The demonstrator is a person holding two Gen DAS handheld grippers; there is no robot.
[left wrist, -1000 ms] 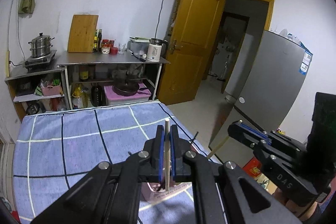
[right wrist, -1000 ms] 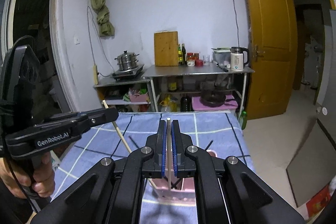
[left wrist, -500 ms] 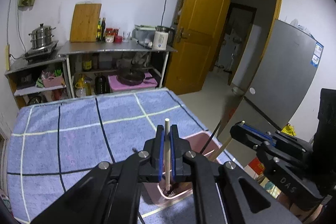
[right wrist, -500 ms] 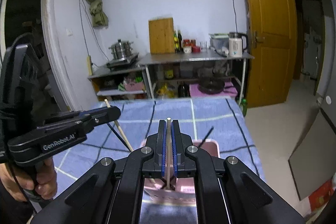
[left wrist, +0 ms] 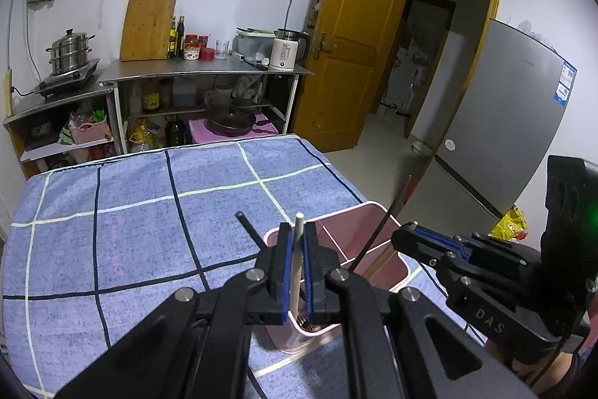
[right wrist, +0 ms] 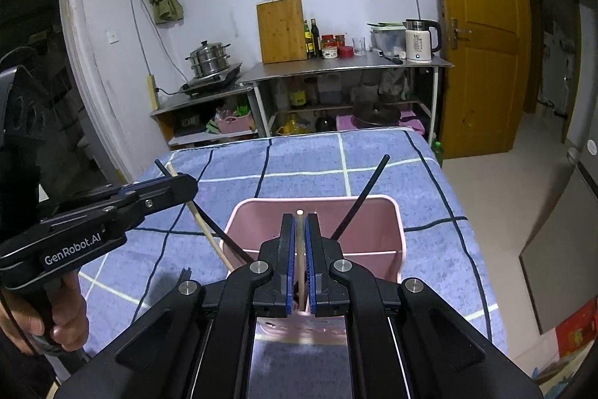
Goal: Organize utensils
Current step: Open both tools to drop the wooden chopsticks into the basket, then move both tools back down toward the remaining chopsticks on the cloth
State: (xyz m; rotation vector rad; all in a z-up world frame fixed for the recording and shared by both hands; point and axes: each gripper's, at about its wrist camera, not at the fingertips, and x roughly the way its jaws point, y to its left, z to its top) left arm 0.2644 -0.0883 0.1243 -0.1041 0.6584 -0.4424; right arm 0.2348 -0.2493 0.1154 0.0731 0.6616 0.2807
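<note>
Both grippers, each gripping a chopstick, have lowered toward the pink caddy point(right wrist: 396, 238).

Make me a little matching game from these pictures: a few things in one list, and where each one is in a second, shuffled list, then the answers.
Things:
1. wooden chopstick
2. pink utensil holder
3. cutting board
4. white kettle

Places:
A. leaning upright against the wall on the steel counter
B. clamped between the left gripper's blue pads
C. on the checked blue cloth, with black chopsticks sticking out
D. at the counter's end nearest the yellow door

Pairs: 1-B, 2-C, 3-A, 4-D
</note>
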